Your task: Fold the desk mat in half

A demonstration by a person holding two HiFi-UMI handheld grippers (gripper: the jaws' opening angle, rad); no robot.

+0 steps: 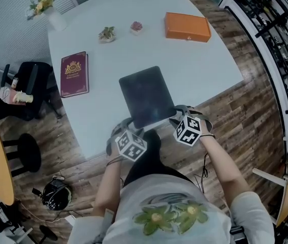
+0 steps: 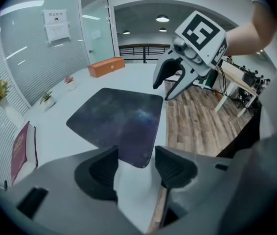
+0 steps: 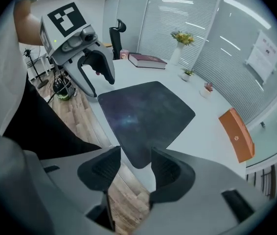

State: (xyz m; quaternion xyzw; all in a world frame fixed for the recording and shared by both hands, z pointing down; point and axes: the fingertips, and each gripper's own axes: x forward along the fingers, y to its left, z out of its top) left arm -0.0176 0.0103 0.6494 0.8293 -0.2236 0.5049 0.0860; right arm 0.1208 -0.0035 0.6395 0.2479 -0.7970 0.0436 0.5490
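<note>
We reach both arms forward and down; our left forearm (image 1: pixel 111 179) and right forearm (image 1: pixel 223 161) are bare. Our left claw (image 1: pixel 128 127) and right claw (image 1: pixel 177 115) sit level, near each other but not touching. Each claw's jaws stand apart, gripping nothing.

Matt dark desk mat (image 1: pixel 146 96), smooth white table (image 1: pixel 205 65)

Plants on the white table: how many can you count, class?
3. A vase of yellow flowers at the far left edge; a small green pot plant to its right; a small pink one beside that, left of the orange box. None seems hidden.
</note>
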